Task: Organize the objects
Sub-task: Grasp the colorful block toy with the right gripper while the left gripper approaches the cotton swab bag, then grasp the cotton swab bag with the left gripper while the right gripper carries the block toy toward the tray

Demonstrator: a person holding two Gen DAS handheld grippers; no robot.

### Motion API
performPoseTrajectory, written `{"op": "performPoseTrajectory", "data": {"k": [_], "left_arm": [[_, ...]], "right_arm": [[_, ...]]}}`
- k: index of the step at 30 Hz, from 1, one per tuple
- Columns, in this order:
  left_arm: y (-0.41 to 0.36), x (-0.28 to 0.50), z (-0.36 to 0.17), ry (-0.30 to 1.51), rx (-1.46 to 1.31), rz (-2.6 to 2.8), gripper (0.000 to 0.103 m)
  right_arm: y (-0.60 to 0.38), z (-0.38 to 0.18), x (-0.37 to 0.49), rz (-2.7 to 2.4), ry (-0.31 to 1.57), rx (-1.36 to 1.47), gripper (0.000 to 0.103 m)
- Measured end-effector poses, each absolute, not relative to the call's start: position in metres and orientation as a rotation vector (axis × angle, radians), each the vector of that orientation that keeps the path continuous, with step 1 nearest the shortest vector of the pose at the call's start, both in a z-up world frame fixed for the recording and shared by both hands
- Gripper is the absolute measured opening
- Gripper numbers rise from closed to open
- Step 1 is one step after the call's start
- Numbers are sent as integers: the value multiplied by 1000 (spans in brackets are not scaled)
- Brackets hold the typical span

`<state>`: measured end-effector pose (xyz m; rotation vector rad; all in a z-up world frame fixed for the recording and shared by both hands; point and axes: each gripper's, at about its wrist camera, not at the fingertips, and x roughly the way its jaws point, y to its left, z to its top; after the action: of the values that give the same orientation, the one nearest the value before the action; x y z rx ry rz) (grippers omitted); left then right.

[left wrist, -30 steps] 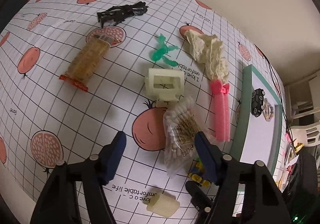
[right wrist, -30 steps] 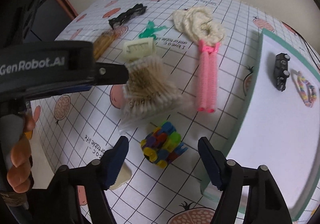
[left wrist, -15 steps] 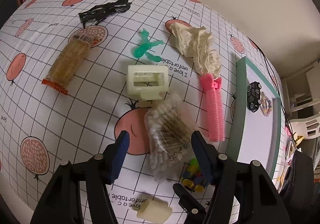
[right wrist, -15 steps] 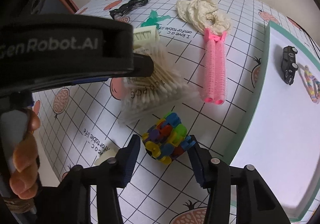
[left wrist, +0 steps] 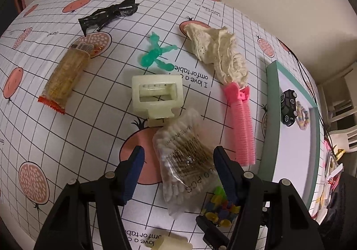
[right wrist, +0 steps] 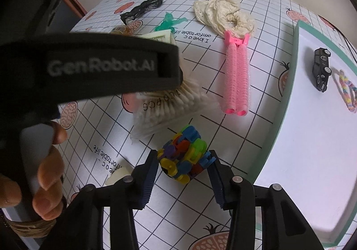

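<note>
A gridded cloth (left wrist: 67, 129) printed with pomegranates covers the table, with a green-rimmed white tray (right wrist: 296, 54) along its right side, already holding a toy car (right wrist: 321, 69) and a bracelet (right wrist: 347, 90).

The right gripper (right wrist: 183, 164) is low over a block cube (right wrist: 184, 157). Its jaws bracket the cube left and right, each pad at or just off a face; whether they press it yet I cannot tell. The cube sits squarely between the fingers, near the tray's edge, so the carry would go right.

The left gripper (left wrist: 178, 171) hangs wide open over a swab bag (left wrist: 185, 160), holding nothing. The bag's long axis runs roughly along the fingers, tilted a little to the right, its near end toward the cube. The jaws straddle its width, so they would close across the short side.

The right gripper is the nearer to a grasp. A pink roller (left wrist: 242, 129) lies just beside the bag, toward the tray.
</note>
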<state>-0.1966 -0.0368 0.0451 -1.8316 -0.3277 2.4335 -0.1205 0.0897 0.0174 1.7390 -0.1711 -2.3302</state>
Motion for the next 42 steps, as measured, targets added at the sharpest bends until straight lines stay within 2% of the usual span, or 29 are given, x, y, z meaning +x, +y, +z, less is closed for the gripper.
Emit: {"op": "performPoseTrajectory", "data": {"k": [12,16,26,35,42], "left_arm": [[-24,-199,35,-266,-1824,2409,64],[-26,-200,35,-298,-1810,2376,48],[-28,-197,47,-316,-1785,2355,31],[-22,-205,59,-277,-1734,2394,24],[-26,-207,80,-304,-1644,2431,23]], "right_arm": [[98,18,-117,-2327,-179,1738,46],[100,19,-117,-2327,-185,1737,46],[119,21,-115,-2331,-219,1738,44],[141,39,-112,-2392,-246,1669,44],[145,58,-116,-2490,-297,1595,44]]}}
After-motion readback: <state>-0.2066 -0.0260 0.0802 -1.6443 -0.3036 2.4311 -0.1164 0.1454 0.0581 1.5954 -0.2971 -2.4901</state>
